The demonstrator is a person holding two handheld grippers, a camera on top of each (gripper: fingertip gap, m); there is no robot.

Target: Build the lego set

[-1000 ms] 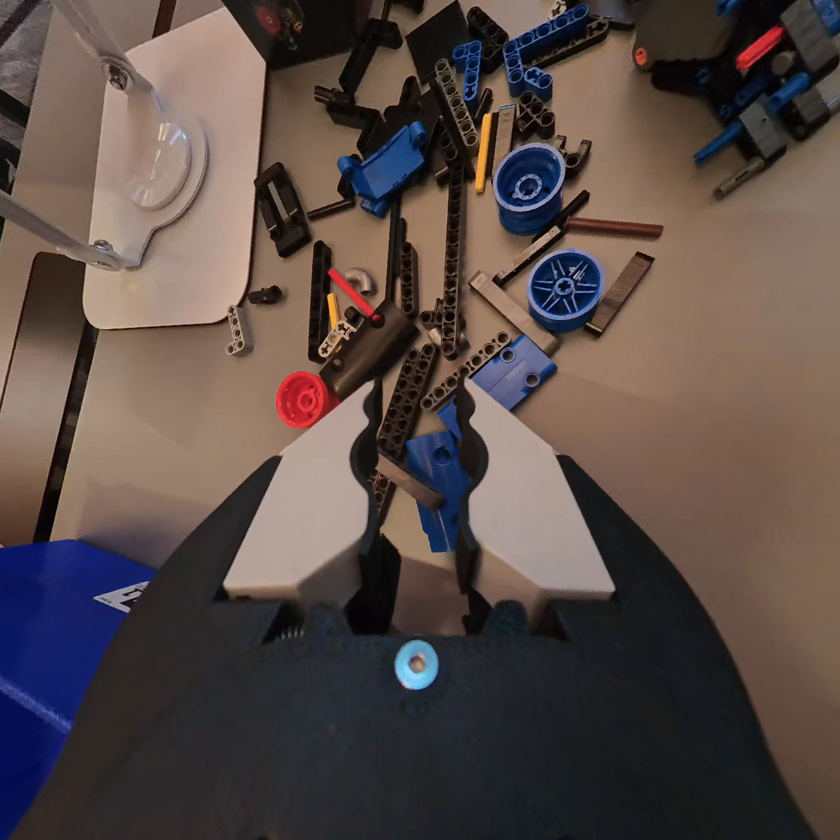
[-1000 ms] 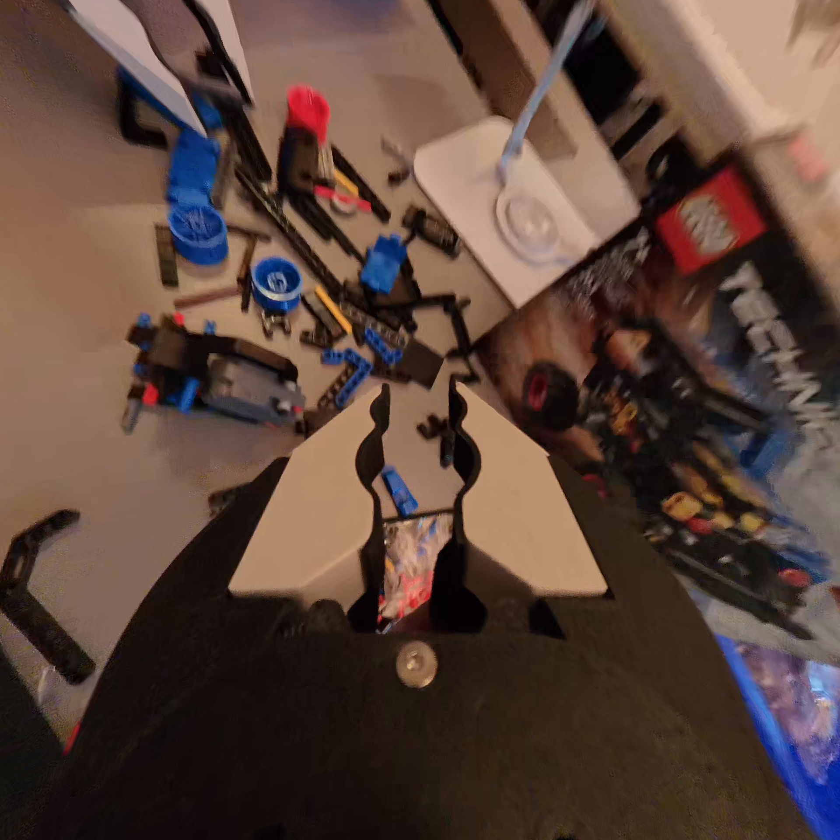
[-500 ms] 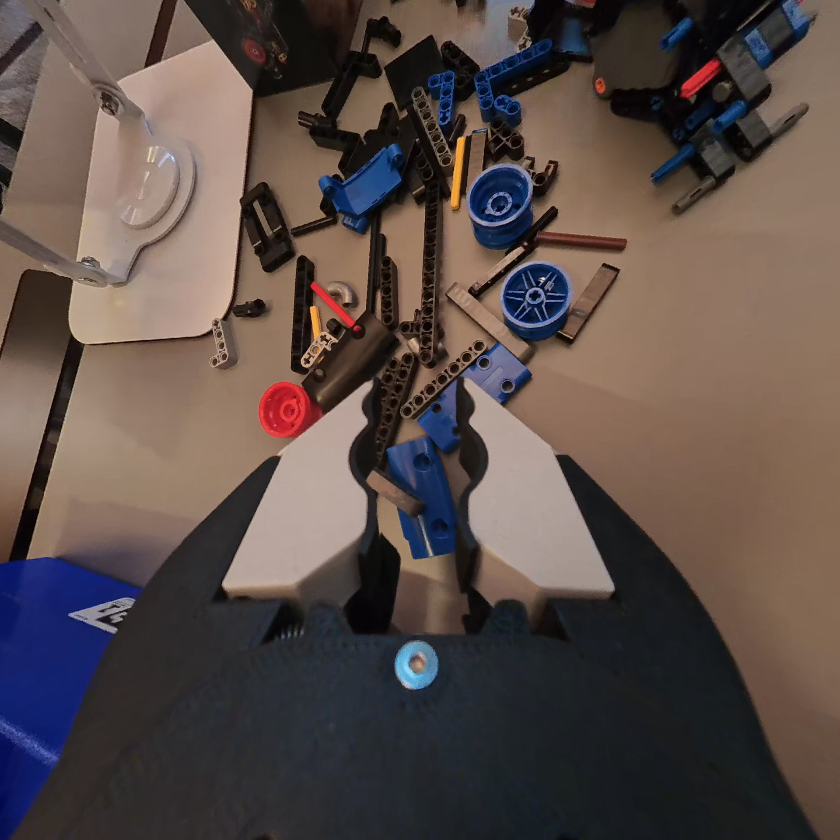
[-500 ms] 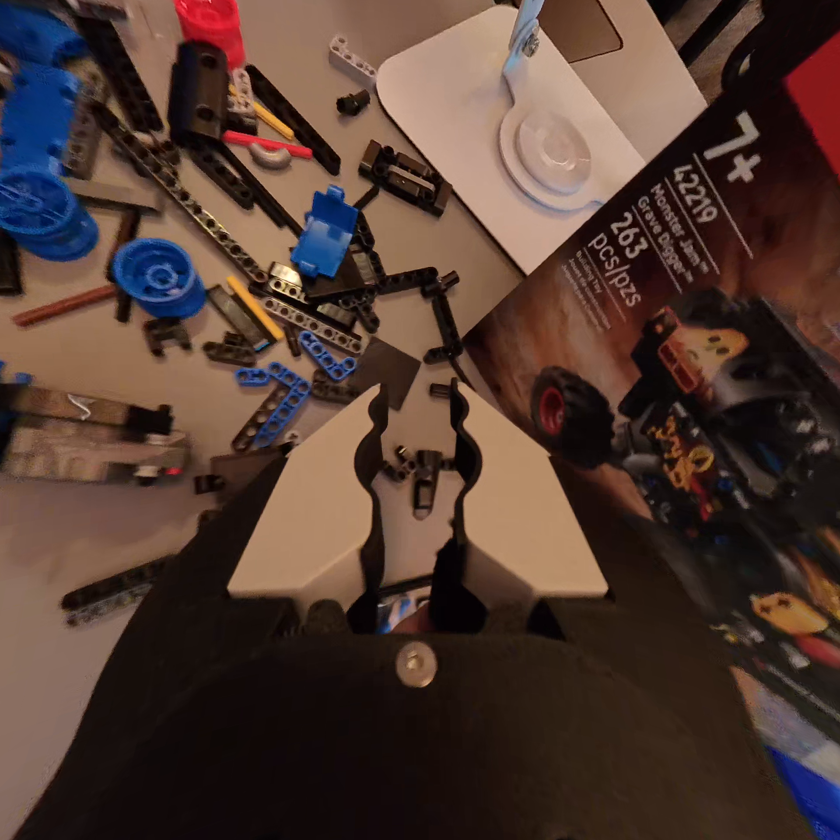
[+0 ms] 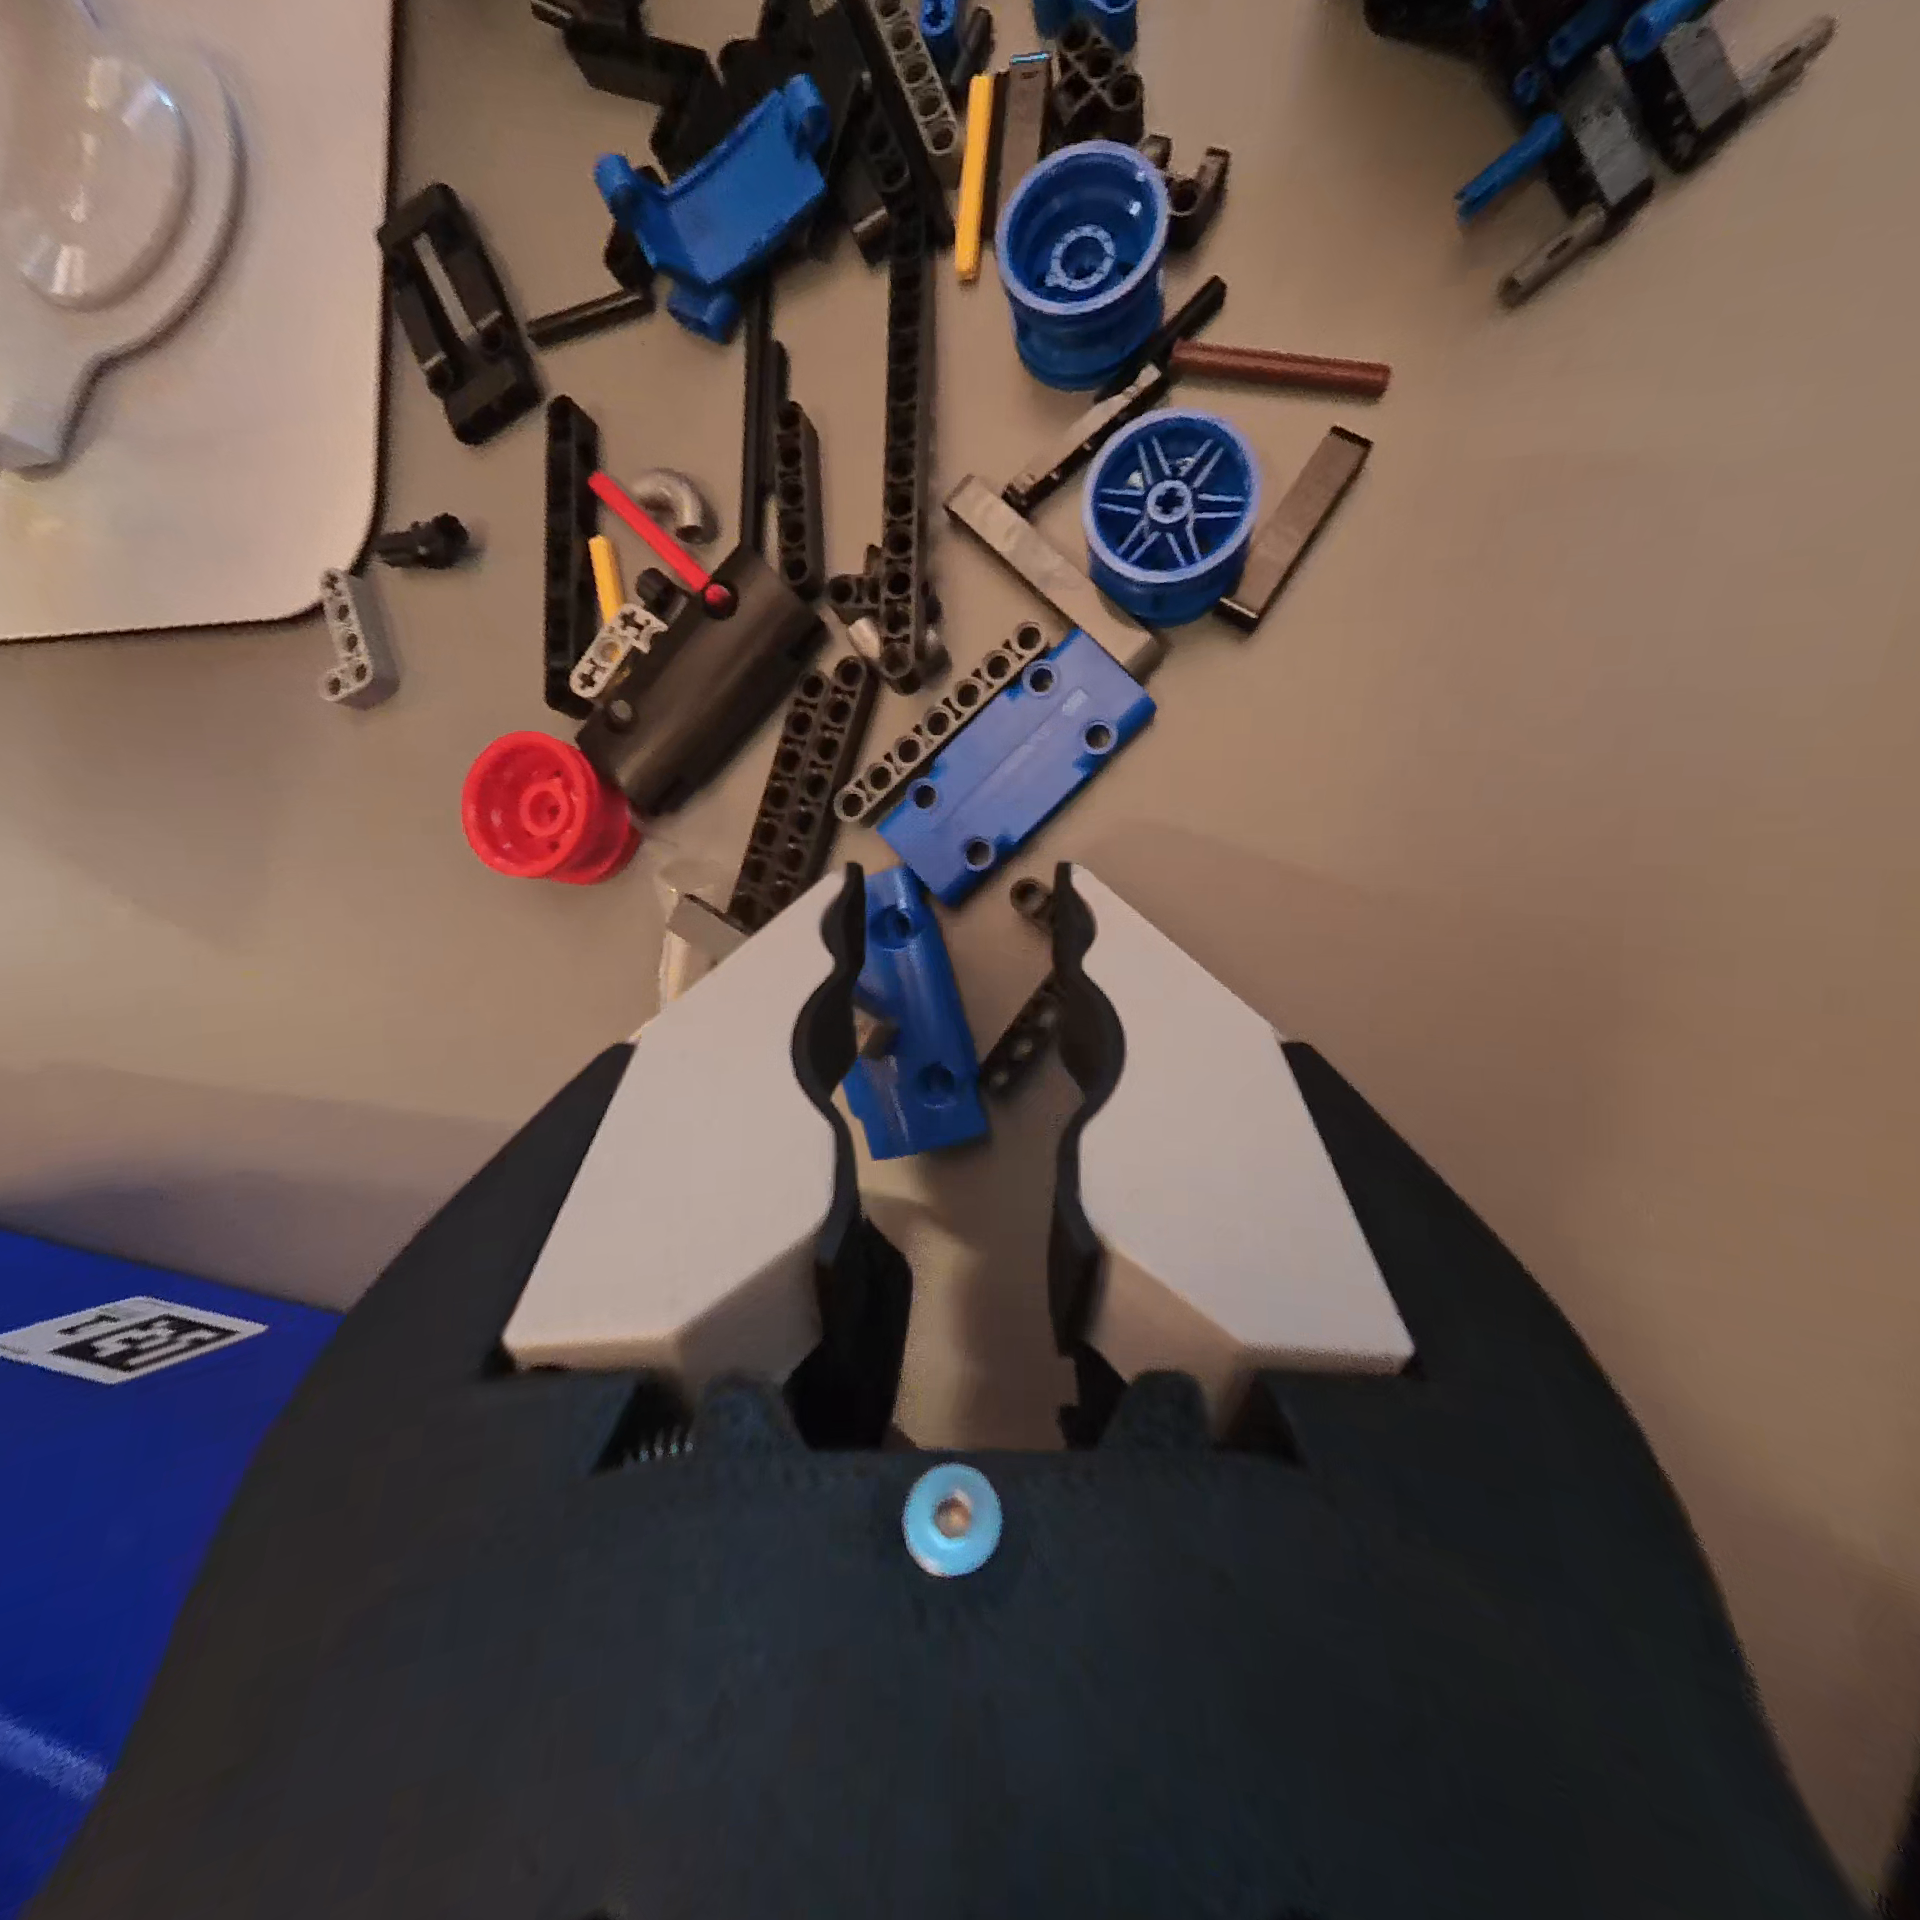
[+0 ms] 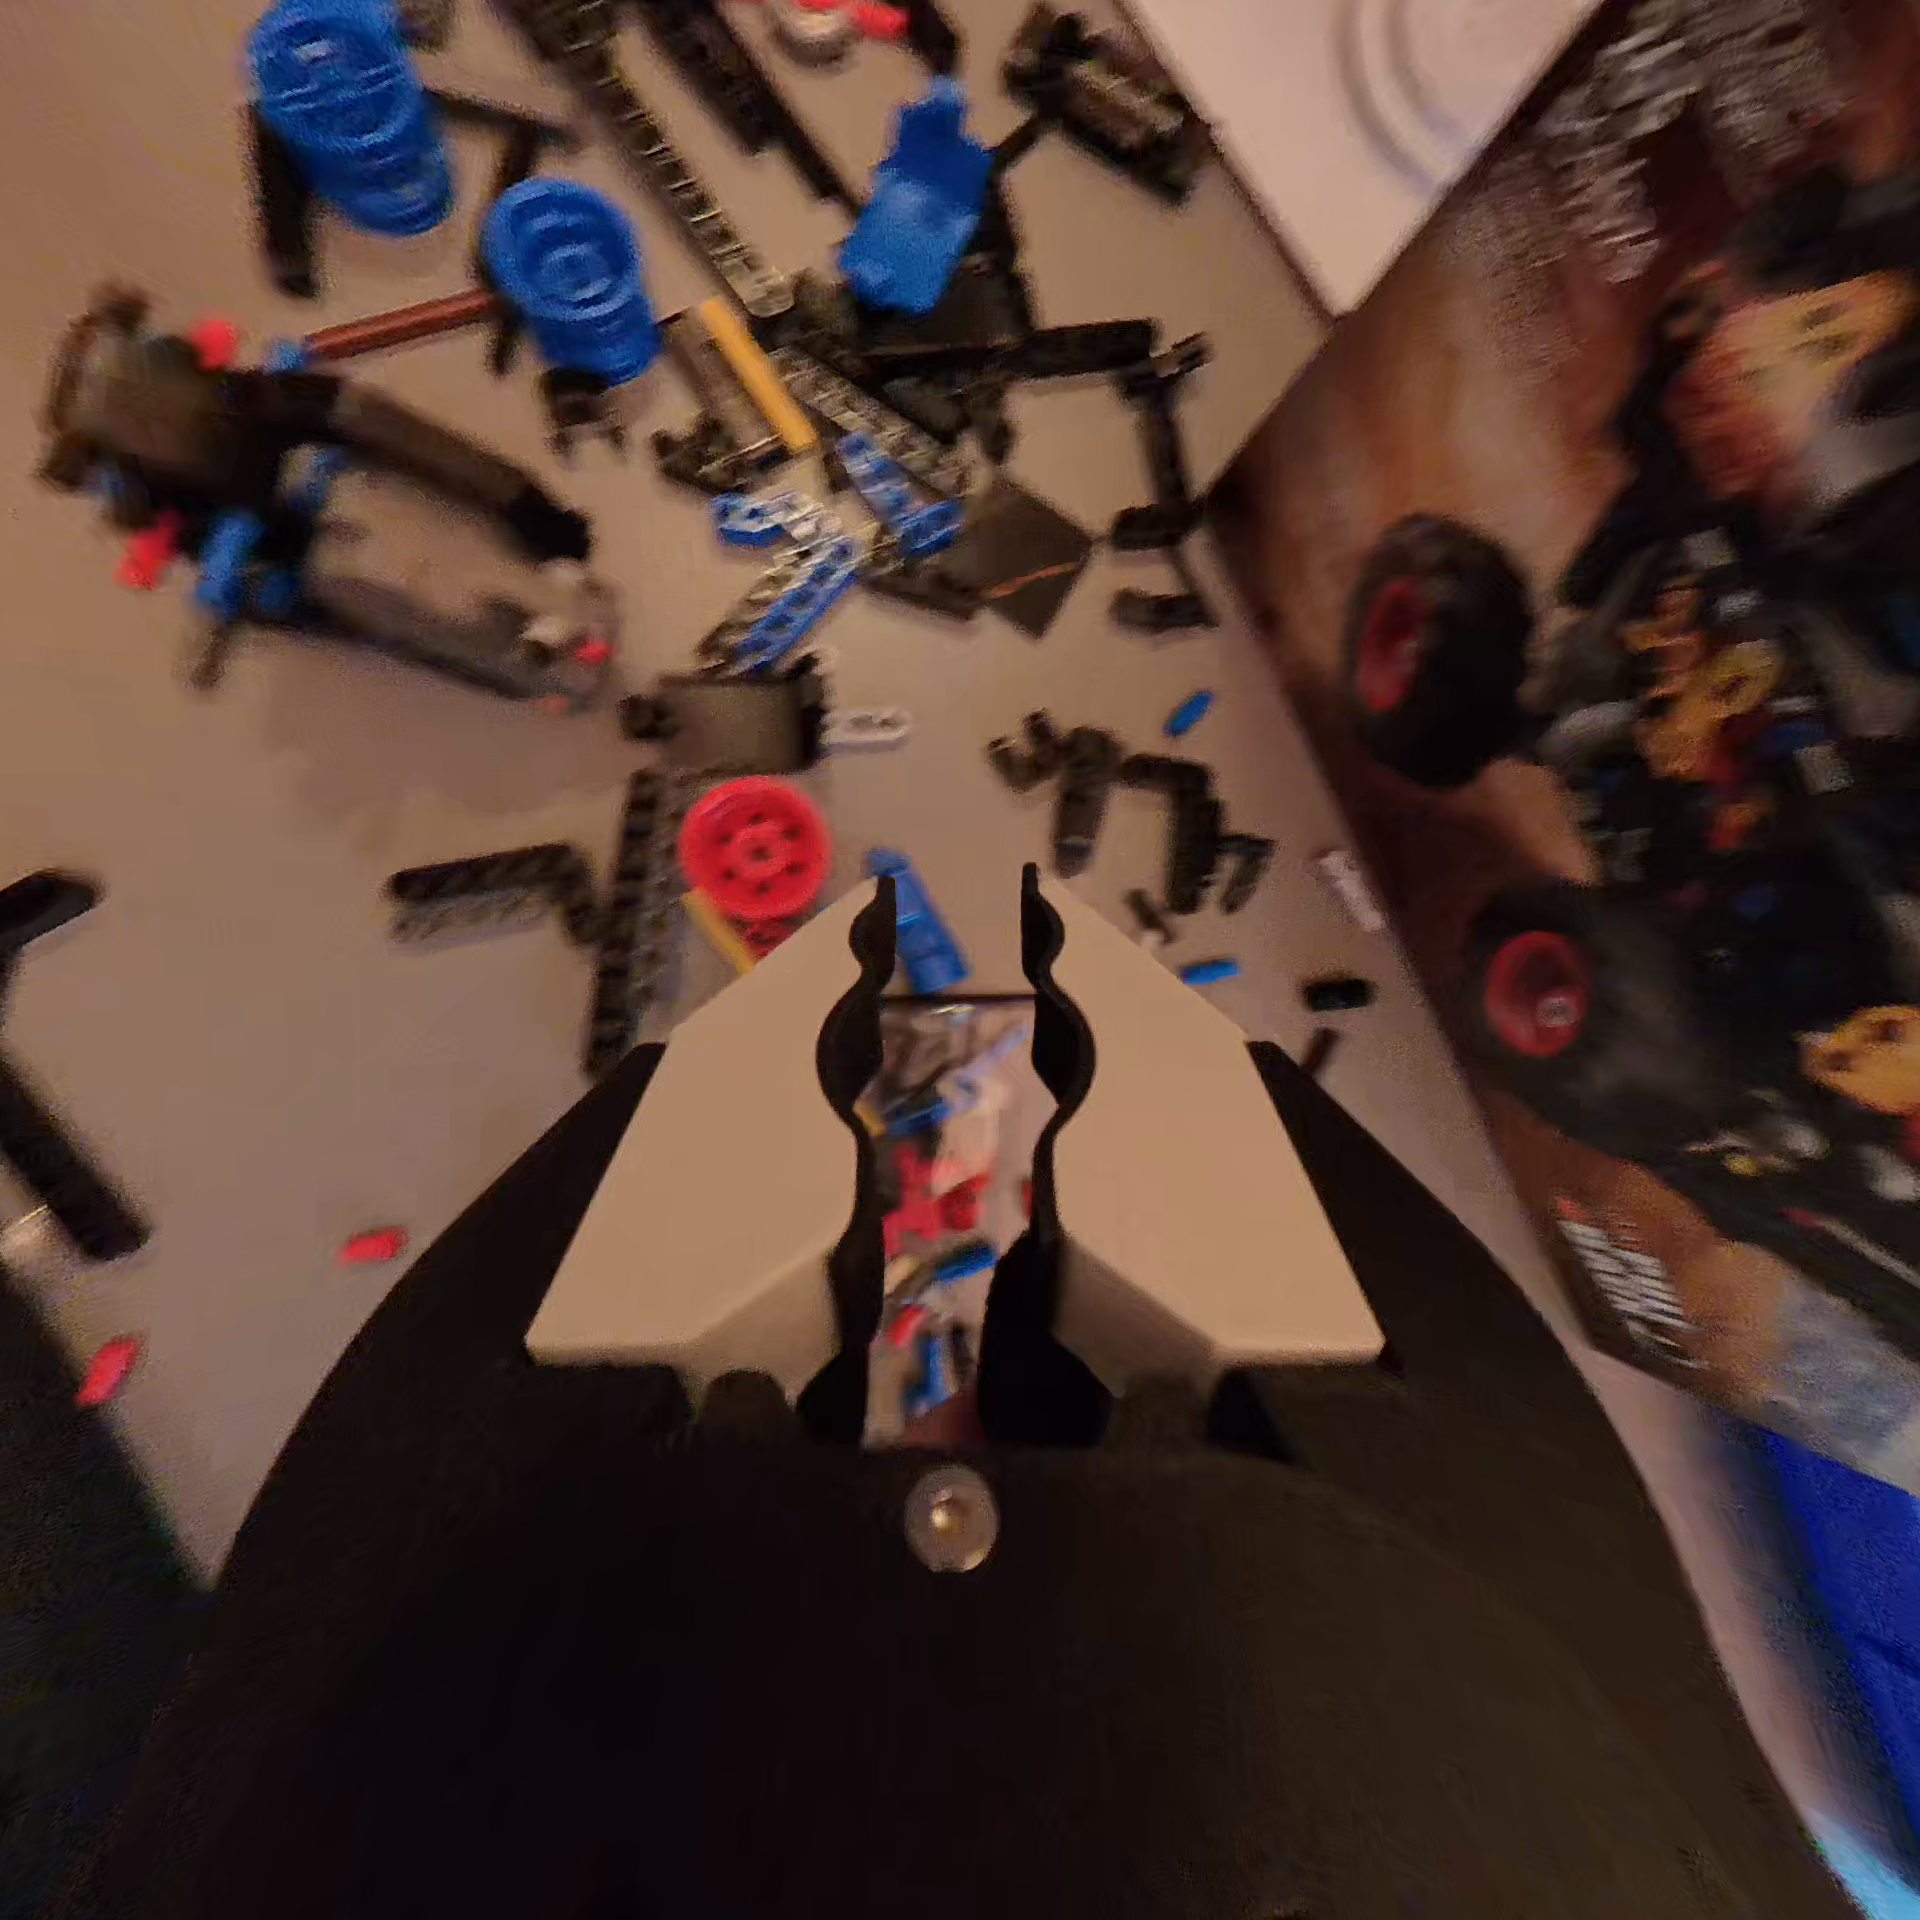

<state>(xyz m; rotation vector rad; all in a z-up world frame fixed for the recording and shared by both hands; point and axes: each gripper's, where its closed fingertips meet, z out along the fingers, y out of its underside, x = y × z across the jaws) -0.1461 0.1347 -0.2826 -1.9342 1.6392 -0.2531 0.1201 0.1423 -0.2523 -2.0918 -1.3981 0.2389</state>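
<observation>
The part-built chassis (image 5: 1621, 135) lies at the far right of the bench (image 5: 1558, 831), small and apart from the loose pile; by my reading most of the build remains. Blue wheel hubs (image 5: 1169, 514), black beams (image 5: 800, 790) and a red hub (image 5: 545, 808) lie unattached. The left tongs (image 5: 956, 904) gape empty over a small blue panel (image 5: 914, 1023). The right tongs (image 6: 956, 899), part-open, hold nothing beside the set box (image 6: 1610, 623).

Loose lego pieces lie scattered flat on the table: a small blue panel (image 5: 914, 1039) nearest, a larger blue plate (image 5: 1018, 769) just beyond it, a red wheel hub (image 5: 545, 808) to the left, two blue rims (image 5: 1169, 514) farther off. A part-built black and blue chassis (image 5: 1621, 135) sits far right.
</observation>
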